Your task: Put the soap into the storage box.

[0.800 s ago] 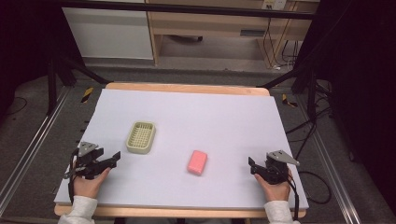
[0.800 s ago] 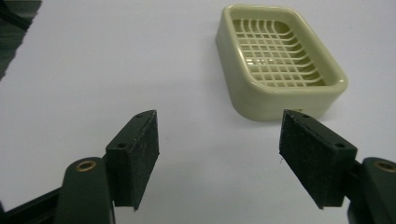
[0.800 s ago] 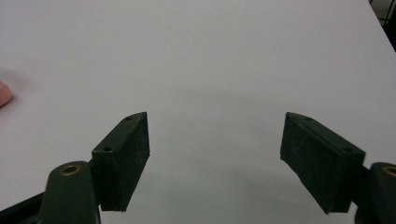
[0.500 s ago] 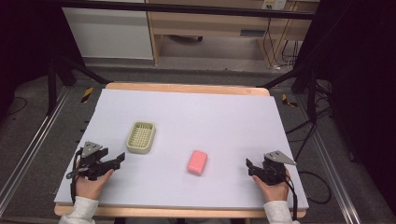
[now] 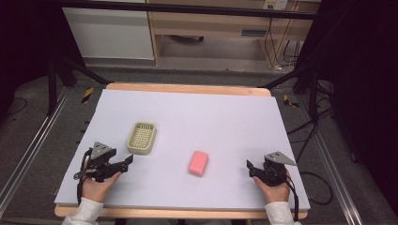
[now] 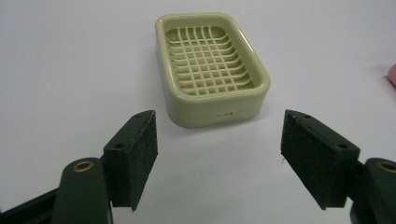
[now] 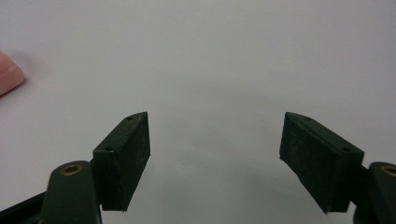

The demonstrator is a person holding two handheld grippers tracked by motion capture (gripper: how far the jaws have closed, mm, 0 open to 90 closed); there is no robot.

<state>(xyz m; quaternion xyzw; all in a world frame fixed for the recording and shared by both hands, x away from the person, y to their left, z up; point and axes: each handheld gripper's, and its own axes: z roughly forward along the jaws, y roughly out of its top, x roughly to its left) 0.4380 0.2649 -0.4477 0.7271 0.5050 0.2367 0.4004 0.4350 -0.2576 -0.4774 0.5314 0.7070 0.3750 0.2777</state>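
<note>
A pale green soap dish [image 5: 141,137] with a grid floor lies empty on the left half of the table. A pink bar of soap [image 5: 198,162] lies flat near the middle, apart from the dish. My left gripper [image 5: 123,164] is held low at the front left, open, its jaws pointing toward the dish. In the left gripper view the dish [image 6: 210,67] sits just beyond the spread left gripper [image 6: 217,154]. At the front right my right gripper [image 5: 251,168] is open and empty. The soap's corner [image 7: 8,74] shows left of the right gripper [image 7: 215,154].
A white mat [image 5: 211,117] covers the wooden table [image 5: 187,88]. Cables [image 5: 309,180] trail off the right side. Shelving and a cabinet stand behind the table's far edge. The soap's edge [image 6: 392,74] peeks in at the right of the left gripper view.
My left gripper has shifted a little to the right, closer to the soap dish. The right gripper has barely moved. Dish and soap lie where they were.
</note>
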